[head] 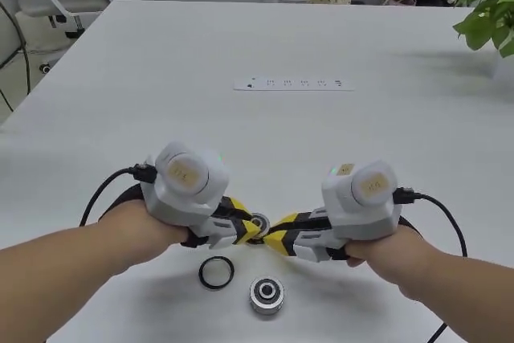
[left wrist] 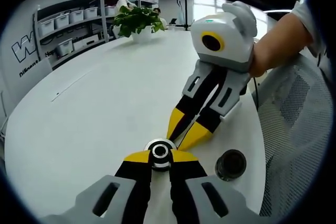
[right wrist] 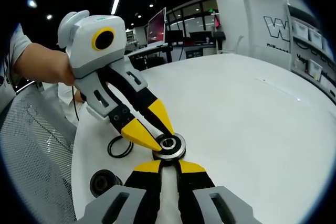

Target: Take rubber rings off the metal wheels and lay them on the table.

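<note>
**Wheel pinched at centre, one ring lying loose**

The metal wheel (head: 259, 226) sits right in front of you, between the noses of both grippers. Your left gripper (left wrist: 161, 156) has its yellow tips pressed onto the wheel from either side, pinching it. Your right gripper (right wrist: 170, 165) meets the same wheel from the opposite side. Its jaws are close together with the tips against the wheel's rim, but you cannot tell whether they actually pinch it. Just nearer to you, a loose rubber ring (head: 216, 272) lies flat on the table (head: 337, 134). Beside the ring but not touching it, a second wheel (head: 266, 293) stands free. Farther out, a white power strip (head: 293, 83) lies mid-table, and a leafy plant (head: 484, 7) is at the far right corner.
</note>
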The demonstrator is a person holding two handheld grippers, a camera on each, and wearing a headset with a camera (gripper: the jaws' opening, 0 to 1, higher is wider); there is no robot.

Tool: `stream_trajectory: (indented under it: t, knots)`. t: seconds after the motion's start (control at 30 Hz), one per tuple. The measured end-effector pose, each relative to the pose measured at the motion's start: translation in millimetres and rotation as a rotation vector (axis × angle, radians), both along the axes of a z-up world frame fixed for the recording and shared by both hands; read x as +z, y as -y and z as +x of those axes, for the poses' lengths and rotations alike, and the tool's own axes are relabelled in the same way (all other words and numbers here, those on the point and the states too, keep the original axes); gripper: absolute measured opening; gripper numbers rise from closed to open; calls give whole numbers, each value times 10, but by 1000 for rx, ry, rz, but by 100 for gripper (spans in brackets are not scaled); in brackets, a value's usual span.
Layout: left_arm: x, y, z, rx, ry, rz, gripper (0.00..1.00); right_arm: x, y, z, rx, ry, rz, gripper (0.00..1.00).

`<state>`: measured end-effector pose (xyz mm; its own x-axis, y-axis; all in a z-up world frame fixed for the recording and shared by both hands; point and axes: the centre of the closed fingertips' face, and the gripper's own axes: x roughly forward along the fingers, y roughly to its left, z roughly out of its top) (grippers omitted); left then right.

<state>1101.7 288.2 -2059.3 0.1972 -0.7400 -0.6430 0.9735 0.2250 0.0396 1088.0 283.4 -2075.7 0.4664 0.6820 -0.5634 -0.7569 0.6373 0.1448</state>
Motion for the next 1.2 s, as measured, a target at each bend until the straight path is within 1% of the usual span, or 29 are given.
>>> stream_trajectory:
  t: [0.1, 0.23, 0.43, 0.7, 0.93, 1.0, 1.13, 1.2]
  knots:
    - [-1, 0, 6, 3, 0, -1, 8, -2, 0, -3, -4, -4, 1, 6]
    - [-1, 0, 4, 4, 0, -3, 8, -8, 18, -9, -18, -19, 11, 0]
    - [2, 2, -1, 8, 3, -1, 8, -2, 45, 1, -41, -38, 21, 0]
    - [3, 6, -8, 9, 7, 3, 8, 34, 84, 7, -89, -73, 71, 0]
    - [3, 8, -28, 13, 6, 3, 7, 43, 115, 33, -128, -87, 90, 0]
    - [3, 14, -36, 10, 5, 2, 7, 93, 115, 66, -159, -100, 140, 0]
    - [4, 24, -39, 13, 7, 2, 7, 92, 126, 68, -167, -105, 143, 0]
    - [3, 25, -34, 14, 7, 2, 7, 106, 128, 72, -180, -116, 166, 0]
